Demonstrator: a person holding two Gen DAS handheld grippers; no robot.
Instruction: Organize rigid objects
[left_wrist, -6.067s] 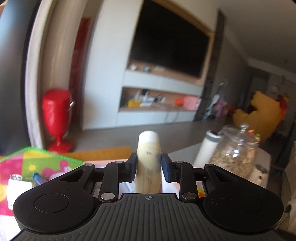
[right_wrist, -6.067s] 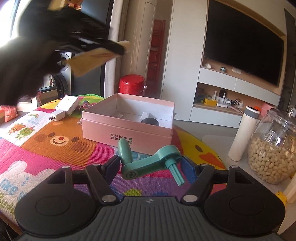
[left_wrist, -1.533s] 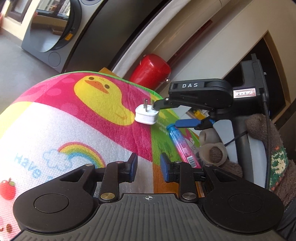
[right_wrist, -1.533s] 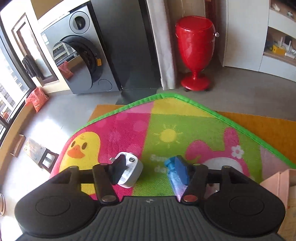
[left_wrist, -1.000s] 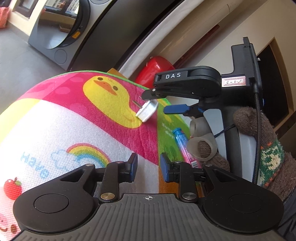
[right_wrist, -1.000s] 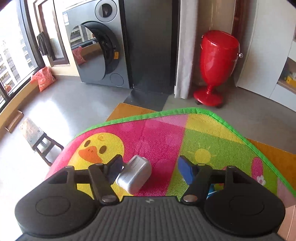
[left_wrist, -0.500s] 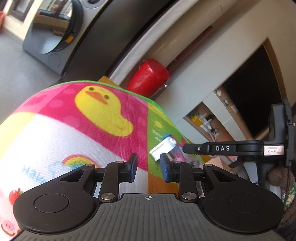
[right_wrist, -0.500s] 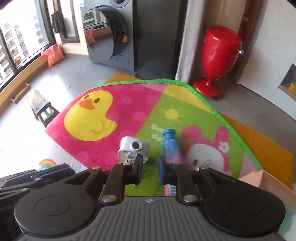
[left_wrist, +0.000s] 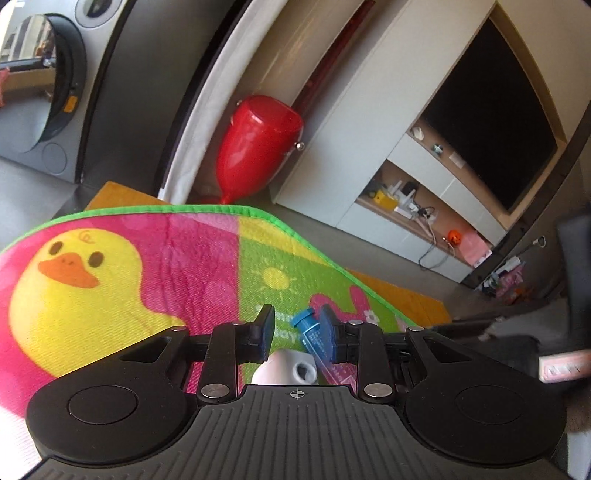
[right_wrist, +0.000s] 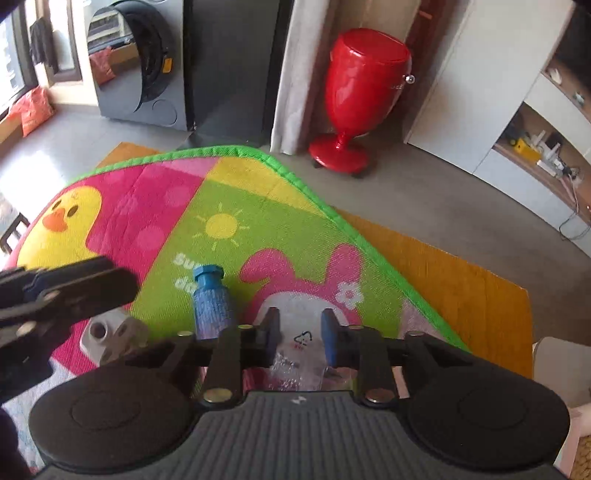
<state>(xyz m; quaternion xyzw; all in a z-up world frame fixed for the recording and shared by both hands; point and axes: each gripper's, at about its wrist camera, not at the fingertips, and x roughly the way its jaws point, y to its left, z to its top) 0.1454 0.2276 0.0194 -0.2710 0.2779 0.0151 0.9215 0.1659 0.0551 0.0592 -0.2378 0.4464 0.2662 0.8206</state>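
A white plug adapter (right_wrist: 110, 334) lies on the colourful play mat (right_wrist: 229, 206); it also shows in the left wrist view (left_wrist: 288, 369), below my left gripper (left_wrist: 297, 332). A blue-capped tube (right_wrist: 212, 299) lies beside it, its cap (left_wrist: 303, 318) between the left fingers in view. The left gripper stands slightly open and holds nothing. My right gripper (right_wrist: 300, 334) stands slightly open above a clear plastic wrapper (right_wrist: 295, 365) and holds nothing. The left gripper also appears blurred at the left of the right wrist view (right_wrist: 66, 288).
A red goblet-shaped bin (right_wrist: 364, 92) stands on the grey floor beyond the mat's green edge. A washing machine (right_wrist: 136, 66) is at the back left. A TV cabinet (left_wrist: 443, 192) is at the right. A pink box corner (right_wrist: 569, 369) shows at the far right.
The right gripper let go of the white adapter, which now lies on the mat, and shifted right. The left gripper moved in over the adapter and tube.
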